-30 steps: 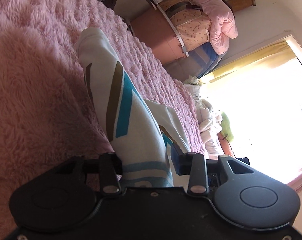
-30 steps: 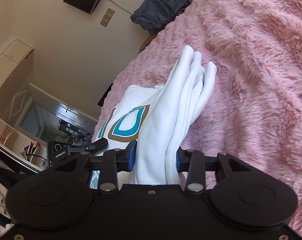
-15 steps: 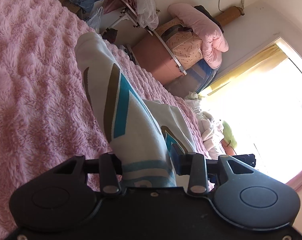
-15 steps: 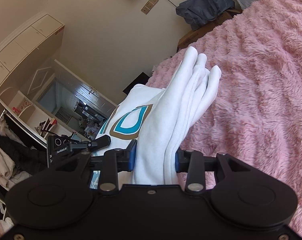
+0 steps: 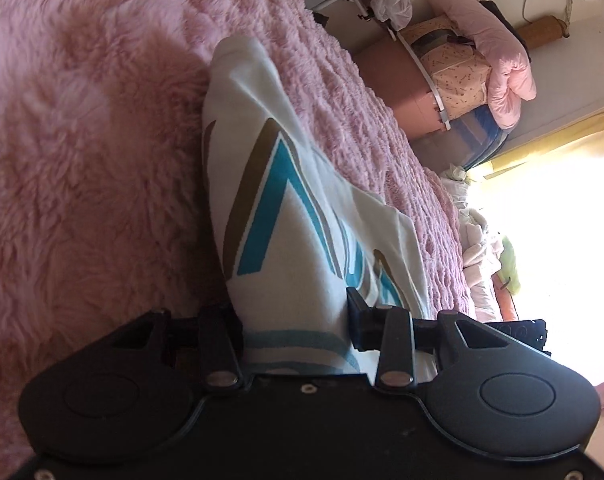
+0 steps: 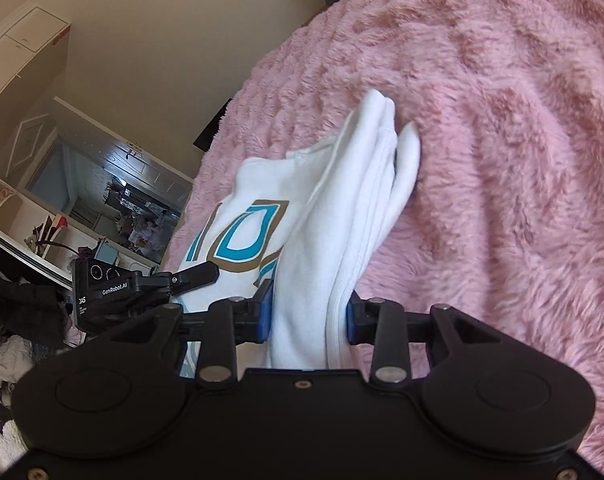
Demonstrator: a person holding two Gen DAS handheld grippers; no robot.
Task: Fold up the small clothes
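In the left wrist view, a fluffy pink long-pile bed blanket (image 5: 82,160) fills the left side. Across its middle lies a white cotton garment printed with teal and brown-gold bands (image 5: 286,208), bunched into a long fold that runs from the blanket back into the black two-finger left gripper (image 5: 296,320). The cloth sits between both fingers, and the jaws are opening around it; the left finger is buried in the fabric and shadow, while the right fingertip (image 5: 357,316) presses against the printed edge, so the garment is pinched there. To the right of the garment stand a brown box-like cabinet (image 5: 397,84), a heap of pink and patterned quilts (image 5: 489,60) piled on it, and, farthest right, a yellow curtain (image 5: 557,132) beside a glaring window.

In the right wrist view, a cream cupboard (image 6: 18,60) and an open doorway fill the left side. Below them the other gripper's black camera block (image 6: 106,292) reaches toward the printed part of the same garment (image 6: 246,236). In the middle, plain white folds of the cloth (image 6: 365,200) hang in layers and pass between the blue-padded fingers of the black right gripper (image 6: 307,316). Its jaws are closing, both pads pressed on the bundled layers. To the right, the pink blanket (image 6: 501,160) spreads under the garment's far end, which touches the pile.
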